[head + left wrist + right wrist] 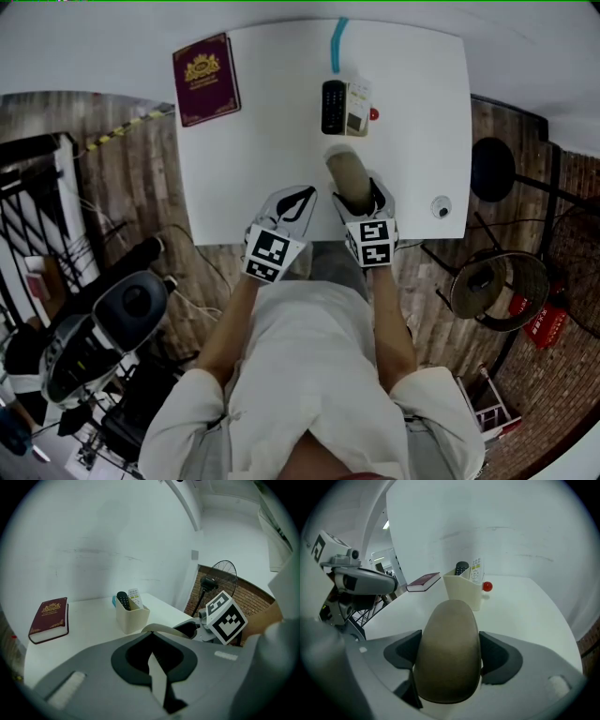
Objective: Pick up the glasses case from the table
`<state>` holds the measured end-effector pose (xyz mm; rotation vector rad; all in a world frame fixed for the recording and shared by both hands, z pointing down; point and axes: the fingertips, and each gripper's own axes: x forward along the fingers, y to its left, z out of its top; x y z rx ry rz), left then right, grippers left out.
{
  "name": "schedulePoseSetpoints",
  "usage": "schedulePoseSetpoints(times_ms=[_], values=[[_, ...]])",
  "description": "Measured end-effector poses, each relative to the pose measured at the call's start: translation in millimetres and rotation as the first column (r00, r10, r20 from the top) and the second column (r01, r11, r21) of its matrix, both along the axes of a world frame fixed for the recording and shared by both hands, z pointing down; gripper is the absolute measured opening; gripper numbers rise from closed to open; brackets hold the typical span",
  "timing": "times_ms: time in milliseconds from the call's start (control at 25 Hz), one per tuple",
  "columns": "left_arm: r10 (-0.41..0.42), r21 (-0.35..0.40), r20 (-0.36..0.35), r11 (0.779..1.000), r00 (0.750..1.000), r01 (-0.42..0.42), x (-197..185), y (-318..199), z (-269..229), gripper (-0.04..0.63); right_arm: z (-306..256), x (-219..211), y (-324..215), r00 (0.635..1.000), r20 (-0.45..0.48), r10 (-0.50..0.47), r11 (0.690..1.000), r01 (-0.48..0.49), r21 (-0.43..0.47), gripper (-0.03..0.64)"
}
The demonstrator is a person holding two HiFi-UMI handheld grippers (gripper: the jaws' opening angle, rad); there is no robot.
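Observation:
A tan oval glasses case (pixel 345 169) lies near the front edge of the white table (pixel 262 150). My right gripper (pixel 358 199) has its jaws on either side of the case's near end. In the right gripper view the case (pixel 450 658) fills the gap of the right gripper (pixel 450 634), and both dark pads touch its sides. Whether the case is off the table I cannot tell. My left gripper (pixel 305 194) is beside it on the left at the table's edge, shut and holding nothing; its tips meet in the left gripper (pixel 150 634) view.
A maroon book (pixel 205 79) lies at the table's far left. A cream holder with remotes (pixel 345 108) stands just beyond the case, with a red ball (pixel 374 114) next to it. A small round white object (pixel 441 207) sits at the front right corner. A fan (pixel 497 286) stands on the floor to the right.

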<state>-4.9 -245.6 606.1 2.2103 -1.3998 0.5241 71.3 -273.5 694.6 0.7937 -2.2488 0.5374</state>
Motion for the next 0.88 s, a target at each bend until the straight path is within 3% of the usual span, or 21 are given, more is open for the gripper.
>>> schedulePoseSetpoints(times_ms=[440,880], values=[[-0.002,0.093,0.008,0.996,1.0,0.001,-12.1,-2.2,-41.4,0.018,-95.3,-2.8,-12.9,0.99,0.14,0.027,0.986,-0.049,0.159,0.383],[-0.009,0.229,-0.028,0.973,1.0,0.015,-19.5,-4.6,-101.0,0.018,-190.6,-0.9,-14.6,0.967,0.253,0.018,0.939,-0.103,0.327,0.383]])
